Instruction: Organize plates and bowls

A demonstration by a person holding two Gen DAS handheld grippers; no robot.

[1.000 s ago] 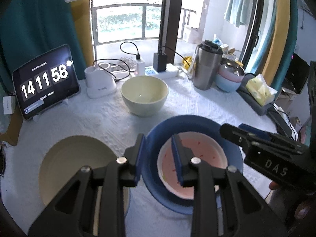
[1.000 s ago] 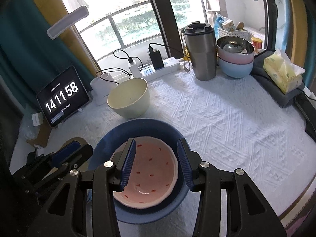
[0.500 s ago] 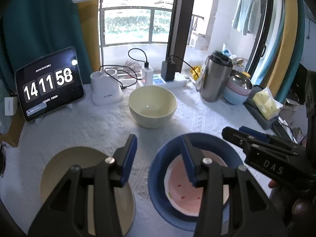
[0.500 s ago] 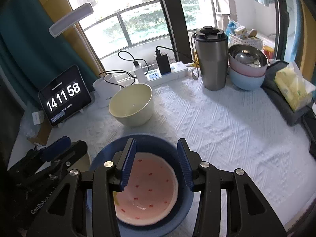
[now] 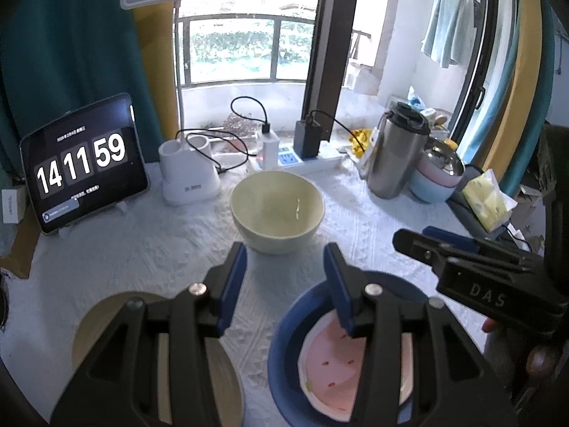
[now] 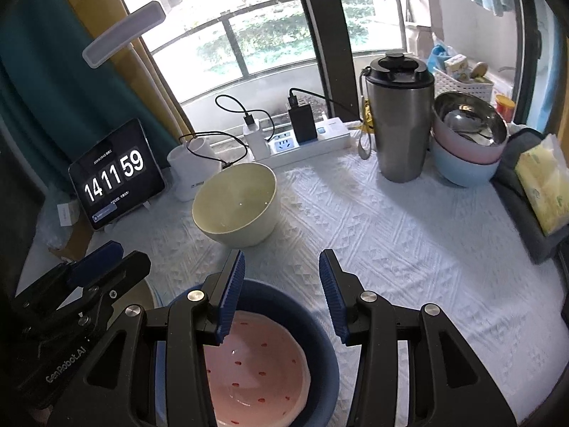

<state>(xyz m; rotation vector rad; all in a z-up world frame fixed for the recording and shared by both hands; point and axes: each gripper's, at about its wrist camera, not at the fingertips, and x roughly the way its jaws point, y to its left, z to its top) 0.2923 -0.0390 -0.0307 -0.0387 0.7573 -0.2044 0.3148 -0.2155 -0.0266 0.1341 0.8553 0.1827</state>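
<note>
Your left gripper [image 5: 284, 277] just let its jaws spread and they're empty now, hanging over bare table [image 5: 142, 249]. Right gripper [image 6: 281, 288] is parted about the same, holding nothing. The pink plate [image 6: 256, 366] sits inside the blue bowl [image 6: 320, 338], cream bowl [image 5: 277, 210] just beyond, tan plate [image 5: 103, 323] left.

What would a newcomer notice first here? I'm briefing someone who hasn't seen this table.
Nearest the cameras, a pink speckled plate sits inside a blue plate, with both tongs, left and right, open above the tablecloth. Behind them a cream bowl stands alone mid-table. At the back left, a tablet clock glows with large white digits.
</note>
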